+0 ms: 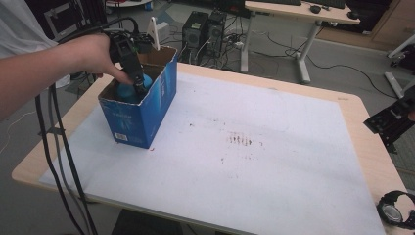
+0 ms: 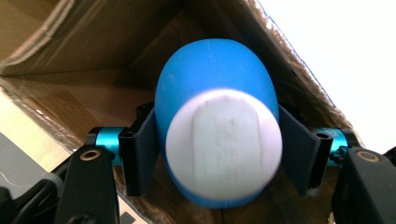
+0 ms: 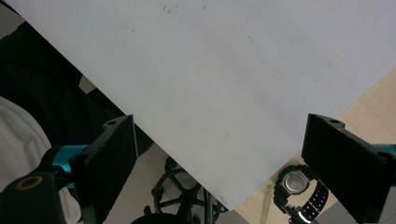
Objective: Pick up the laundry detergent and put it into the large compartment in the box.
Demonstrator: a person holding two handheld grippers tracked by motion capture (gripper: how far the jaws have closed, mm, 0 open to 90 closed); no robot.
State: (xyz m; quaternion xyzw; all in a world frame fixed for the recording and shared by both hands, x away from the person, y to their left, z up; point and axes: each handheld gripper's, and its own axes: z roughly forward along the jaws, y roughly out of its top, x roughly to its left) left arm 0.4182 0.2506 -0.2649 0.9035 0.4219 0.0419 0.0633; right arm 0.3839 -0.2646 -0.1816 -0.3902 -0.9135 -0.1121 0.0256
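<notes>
At the left of the high view, the left gripper reaches down into an open blue cardboard box that stands on the white mat covering the desk. Inside the box is a blue bottle with a white cap. In the left gripper view the bottle sits squarely between the two black jaws, cap end toward the camera, with the brown inner walls of the box around it. The jaws flank the bottle's body on both sides and lie against it, pinching it; whether the pads press hard cannot be told.

Toward the right edge of the high view, the right gripper hangs just off the desk's side, well apart from the box. In the right gripper view its jaws stand spread wide with nothing between them, above the mat's corner. A black wristwatch lies on the bare desk near the right jaw.
</notes>
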